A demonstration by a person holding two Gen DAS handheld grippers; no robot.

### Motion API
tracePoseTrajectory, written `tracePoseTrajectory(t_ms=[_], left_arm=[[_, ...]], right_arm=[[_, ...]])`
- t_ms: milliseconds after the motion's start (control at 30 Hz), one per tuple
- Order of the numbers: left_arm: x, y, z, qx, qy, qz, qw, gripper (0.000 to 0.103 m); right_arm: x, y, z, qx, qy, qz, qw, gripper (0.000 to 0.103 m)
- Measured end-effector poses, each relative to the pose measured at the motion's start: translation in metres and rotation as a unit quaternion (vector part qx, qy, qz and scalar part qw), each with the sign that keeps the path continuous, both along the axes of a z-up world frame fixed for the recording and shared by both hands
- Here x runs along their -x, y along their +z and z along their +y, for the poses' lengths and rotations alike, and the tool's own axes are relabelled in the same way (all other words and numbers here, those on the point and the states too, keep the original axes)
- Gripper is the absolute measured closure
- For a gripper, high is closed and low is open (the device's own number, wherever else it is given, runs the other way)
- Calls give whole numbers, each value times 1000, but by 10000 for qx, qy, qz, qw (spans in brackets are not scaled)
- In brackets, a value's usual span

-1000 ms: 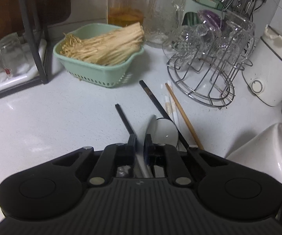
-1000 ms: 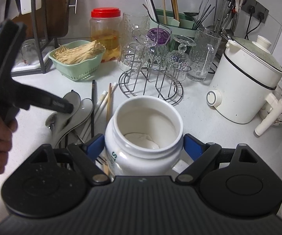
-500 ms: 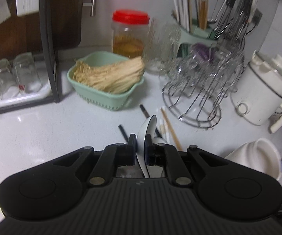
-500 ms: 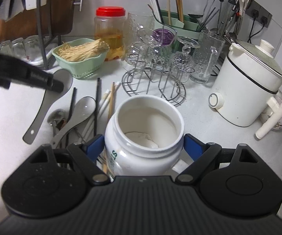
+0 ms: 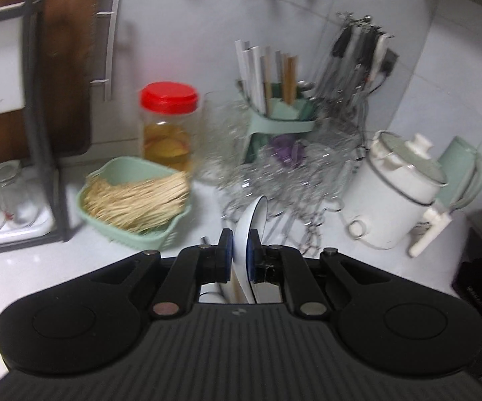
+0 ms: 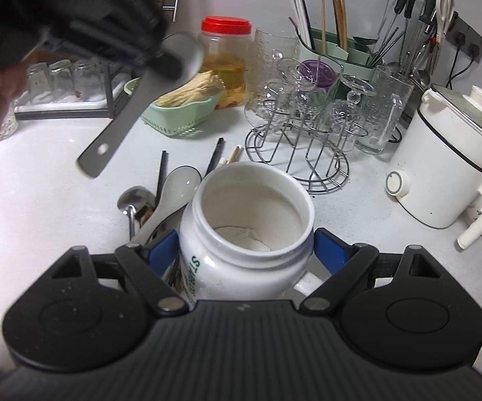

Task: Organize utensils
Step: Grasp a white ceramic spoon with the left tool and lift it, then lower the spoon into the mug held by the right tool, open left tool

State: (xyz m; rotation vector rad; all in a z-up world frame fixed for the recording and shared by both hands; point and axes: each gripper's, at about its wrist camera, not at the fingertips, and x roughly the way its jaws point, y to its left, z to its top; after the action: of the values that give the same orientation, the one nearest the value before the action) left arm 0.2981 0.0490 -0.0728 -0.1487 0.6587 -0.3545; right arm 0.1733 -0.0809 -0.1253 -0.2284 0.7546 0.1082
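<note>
While the left gripper [image 5: 239, 245] pinches a grey spoon [image 6: 130, 107] at the neck, just below its bowl, the spoon hangs in the air at the far left of the counter [image 6: 46, 180], above a green basket [image 6: 180, 113]. Its flat handle slants down to the left and has a small hole near the end; its bowl is pale and rounded. The right gripper [image 6: 246, 244] clamps a white jar [image 6: 247, 224], open-topped, with green lettering on its side. Left of the jar lie a white spoon [image 6: 174, 193], a metal spoon [image 6: 133, 200] and chopsticks [image 6: 162, 173].
</note>
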Motion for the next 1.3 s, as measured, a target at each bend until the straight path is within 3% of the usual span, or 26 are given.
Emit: tracePoseTrajectory(t_ms=[400, 567, 733, 967, 1300], left_arm=[[-19, 15, -51, 214, -883, -107, 9958, 93], [-26, 5, -67, 309, -1305, 18, 9910, 93], [-24, -14, -79, 118, -1675, 130, 9857, 93], [-10, -25, -76, -81, -1804, 159, 9834, 92], [5, 2, -58, -297, -1710, 380, 9841, 92]], right_arm=[[2, 1, 0, -136, -51, 23, 9999, 14], [5, 1, -1, -201, 24, -36, 9998, 14], [7, 1, -5, -314, 45, -88, 9995, 15], [9, 0, -4, -401, 38, -160, 9991, 15], [7, 0, -7, -516, 72, -138, 9985, 15]])
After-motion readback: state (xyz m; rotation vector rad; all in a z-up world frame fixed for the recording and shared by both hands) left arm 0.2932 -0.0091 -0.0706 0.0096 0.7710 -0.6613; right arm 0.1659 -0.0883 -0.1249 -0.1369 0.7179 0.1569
